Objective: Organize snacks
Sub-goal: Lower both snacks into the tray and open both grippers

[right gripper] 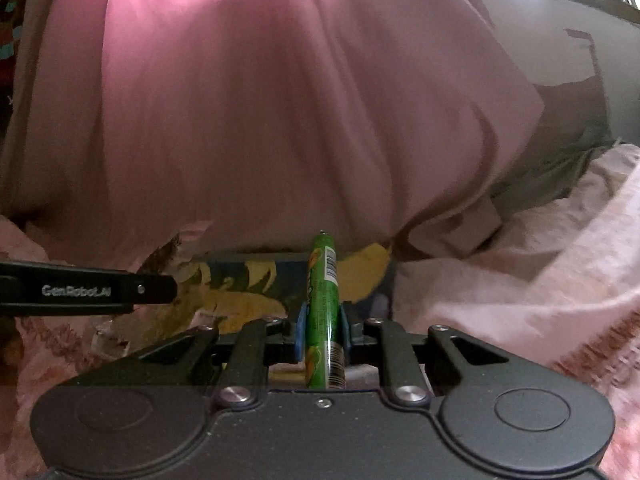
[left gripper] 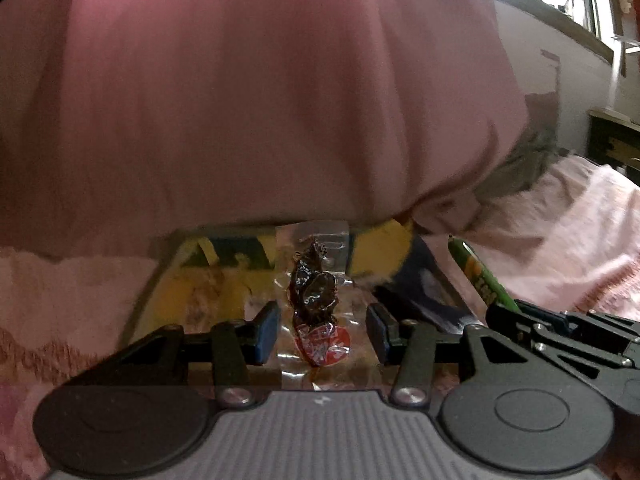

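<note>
1. Right now your left tool (left gripper: 322, 330) is closed on a clear snack packet (left gripper: 316, 300) with a dark dried piece inside and a red label low down; the blue pads pinch only its transparent side edges, so the packet spans the gap between them.
2. Your right tool (right gripper: 323, 336) is closed on a green snack stick (right gripper: 323, 304), clamped around its lower half, with the tip pointing forward and up.
3. Both snacks hang above a yellow-and-blue box (right gripper: 248, 284) lying on a pink bed cover (right gripper: 500, 280), just in front of a big pink pillow (right gripper: 260, 100).
4. Risk one: the clear film is slick and thin, so a jolt could let the packet slide out of the pads and land on the bed.
5. Risk two: the two tools sit close side by side, and the stick's free end could knock the left tool or the packet if you swing inward.
6. Risk three: the frames are smeared, so fast motion may make you misjudge where the box's edge lies.
</note>
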{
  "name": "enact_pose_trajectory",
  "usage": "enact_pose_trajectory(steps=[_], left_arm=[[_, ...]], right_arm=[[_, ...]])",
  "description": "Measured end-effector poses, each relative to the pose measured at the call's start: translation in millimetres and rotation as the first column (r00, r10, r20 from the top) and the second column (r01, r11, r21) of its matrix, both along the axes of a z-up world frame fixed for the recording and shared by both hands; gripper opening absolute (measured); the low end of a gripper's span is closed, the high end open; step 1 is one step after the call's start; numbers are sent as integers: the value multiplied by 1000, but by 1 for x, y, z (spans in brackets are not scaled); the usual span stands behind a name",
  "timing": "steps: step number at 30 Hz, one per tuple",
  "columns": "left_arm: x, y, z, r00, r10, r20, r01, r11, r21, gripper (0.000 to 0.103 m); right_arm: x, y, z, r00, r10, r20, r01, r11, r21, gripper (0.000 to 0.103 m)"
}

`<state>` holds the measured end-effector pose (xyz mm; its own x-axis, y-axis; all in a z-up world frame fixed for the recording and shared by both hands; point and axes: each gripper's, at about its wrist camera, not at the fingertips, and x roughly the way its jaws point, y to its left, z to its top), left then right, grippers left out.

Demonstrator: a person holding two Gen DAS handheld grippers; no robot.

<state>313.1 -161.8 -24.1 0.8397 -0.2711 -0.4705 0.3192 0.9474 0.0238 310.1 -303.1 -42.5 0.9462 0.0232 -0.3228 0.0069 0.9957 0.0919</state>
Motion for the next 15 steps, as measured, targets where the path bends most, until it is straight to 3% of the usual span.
enact_pose_trajectory(steps=[7, 15], left_arm=[[55, -14, -12, 999, 43, 13, -43, 999, -13, 51], [99, -31, -40, 995, 76, -70, -78, 996, -30, 51]], right_arm=[[43, -9, -8, 1000, -2, 5, 1, 998, 61, 19], [72, -7, -27, 998, 34, -46, -31, 998, 59, 19]])
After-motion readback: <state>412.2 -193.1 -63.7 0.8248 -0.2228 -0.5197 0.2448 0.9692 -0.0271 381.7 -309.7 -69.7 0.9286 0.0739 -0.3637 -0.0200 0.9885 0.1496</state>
